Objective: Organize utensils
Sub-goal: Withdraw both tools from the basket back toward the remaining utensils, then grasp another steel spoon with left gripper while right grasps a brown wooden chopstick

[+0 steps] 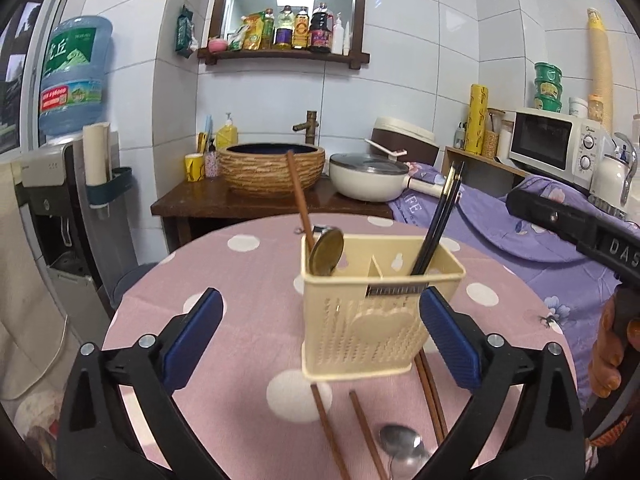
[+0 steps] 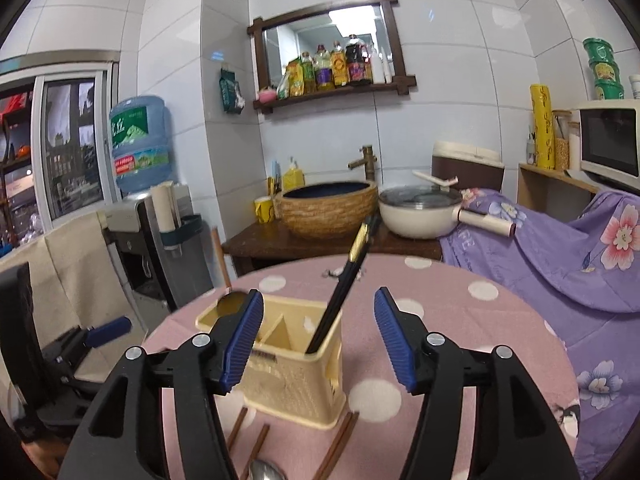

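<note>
Both sets of jaws stand apart with nothing between the pads. The left gripper (image 1: 322, 334) is spread wide, and the cream holder (image 1: 372, 300) sits in the gap ahead of it, untouched. The right gripper (image 2: 320, 340) is parted too, and in its view the black chopsticks (image 2: 344, 284) lean up out of the holder's right compartment, clear of both pads. A wooden-handled ladle (image 1: 326, 256) stands in the left compartment.

So the holder is partly filled, and the job looks roughly half done: brown chopsticks (image 1: 332, 432) and a metal spoon (image 1: 402, 452) lie loose on the pink dotted tablecloth (image 1: 248, 280), just in front of the holder's base.

Next pick, by my reading, is one of those. The sticks lie flat and thin, some partly tucked against the holder, so come in low, pinch near the middle and lift level. Mind the holder: it looks light and a nudge could tip it.
</note>
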